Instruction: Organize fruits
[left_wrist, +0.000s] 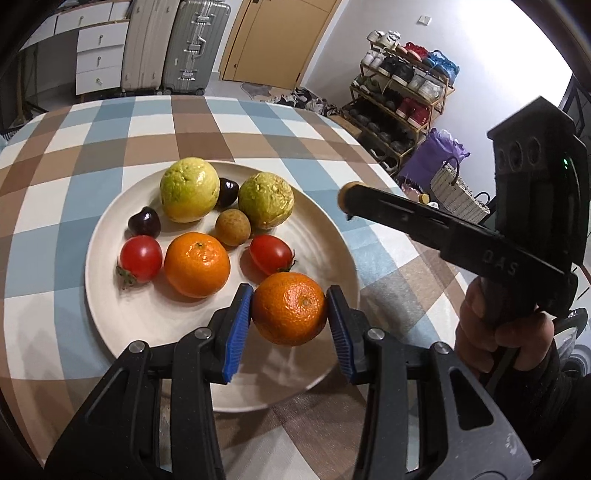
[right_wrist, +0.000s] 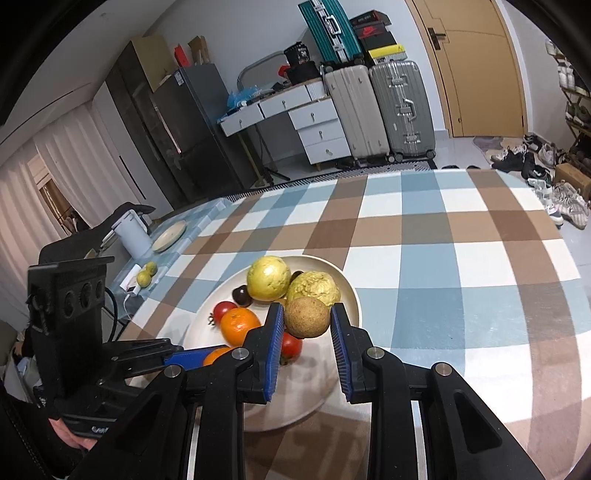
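A cream plate (left_wrist: 317, 236) on the checked tablecloth holds two yellow-green guavas (left_wrist: 189, 195), two dark cherries (left_wrist: 144, 221), a brown longan (left_wrist: 232, 226), two red tomatoes (left_wrist: 141, 257) and an orange tangerine (left_wrist: 197, 264). My left gripper (left_wrist: 289, 314) is shut on a second tangerine (left_wrist: 289, 308) over the plate's near side. My right gripper (right_wrist: 307, 320) is shut on another brown longan (right_wrist: 307, 317) above the plate (right_wrist: 351, 291). The right gripper also shows in the left wrist view (left_wrist: 347, 199), at the plate's right edge.
The table's left edge carries a small plate (right_wrist: 169, 235), a white kettle (right_wrist: 131, 236) and two green fruits (right_wrist: 146, 276). Suitcases (right_wrist: 380, 110), drawers and a door stand beyond the table. A shoe rack (left_wrist: 402, 96) stands to the right.
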